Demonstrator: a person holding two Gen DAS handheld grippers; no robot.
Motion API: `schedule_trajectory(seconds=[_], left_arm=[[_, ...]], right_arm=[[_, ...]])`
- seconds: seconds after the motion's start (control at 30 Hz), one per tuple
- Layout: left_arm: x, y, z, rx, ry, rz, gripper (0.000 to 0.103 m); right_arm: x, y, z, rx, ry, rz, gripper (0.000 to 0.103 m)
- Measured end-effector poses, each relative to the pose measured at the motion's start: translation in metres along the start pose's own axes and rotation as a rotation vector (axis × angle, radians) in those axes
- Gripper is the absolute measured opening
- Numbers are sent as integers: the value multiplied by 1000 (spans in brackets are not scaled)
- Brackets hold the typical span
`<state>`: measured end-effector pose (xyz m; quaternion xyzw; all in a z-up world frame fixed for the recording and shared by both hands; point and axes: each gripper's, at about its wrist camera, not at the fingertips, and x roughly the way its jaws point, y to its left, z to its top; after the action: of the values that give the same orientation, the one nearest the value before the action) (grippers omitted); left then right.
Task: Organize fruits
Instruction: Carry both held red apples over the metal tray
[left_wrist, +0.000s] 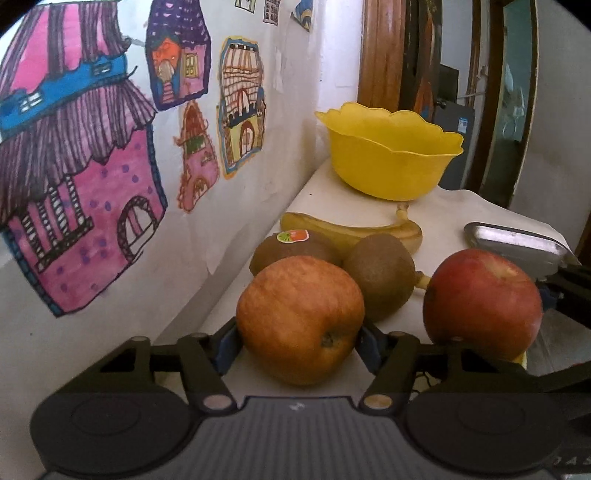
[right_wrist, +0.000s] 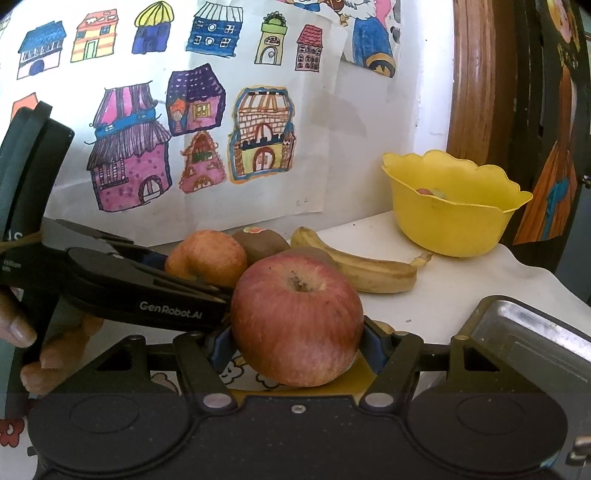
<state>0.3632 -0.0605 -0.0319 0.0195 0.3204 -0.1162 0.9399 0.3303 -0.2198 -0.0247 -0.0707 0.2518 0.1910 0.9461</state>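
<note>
An orange-red apple (left_wrist: 299, 321) sits between the blue pads of my left gripper (left_wrist: 298, 343), and both pads touch its sides. From the right wrist view that gripper (right_wrist: 195, 273) reaches in from the left around the same apple (right_wrist: 205, 258). My right gripper (right_wrist: 297, 343) is shut on a darker red apple (right_wrist: 295, 321), which shows at the right in the left wrist view (left_wrist: 480, 302). Behind the apples lie a stickered kiwi (left_wrist: 291, 247), a second kiwi (left_wrist: 380, 273) and a banana (left_wrist: 351, 229). A yellow scalloped bowl (left_wrist: 388, 162) stands at the back, with something small inside.
A metal tray (right_wrist: 528, 332) rests at the right edge of the white tabletop (right_wrist: 461, 288). A wall (left_wrist: 288, 110) covered in house drawings runs close along the left. A wooden frame (right_wrist: 476, 74) stands behind the bowl. A person's hand (right_wrist: 37, 354) holds the left gripper.
</note>
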Motion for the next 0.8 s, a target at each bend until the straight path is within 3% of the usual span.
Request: schedule_trajectory(seconds=[0.4, 0.8], left_arm=[[-17, 4, -7, -55, -5, 25, 67], [-55, -27, 6, -37, -61, -21, 67]], right_arm=[[-15, -6, 3, 37, -39, -15, 69], [-84, -42, 3, 67, -106, -123, 69]])
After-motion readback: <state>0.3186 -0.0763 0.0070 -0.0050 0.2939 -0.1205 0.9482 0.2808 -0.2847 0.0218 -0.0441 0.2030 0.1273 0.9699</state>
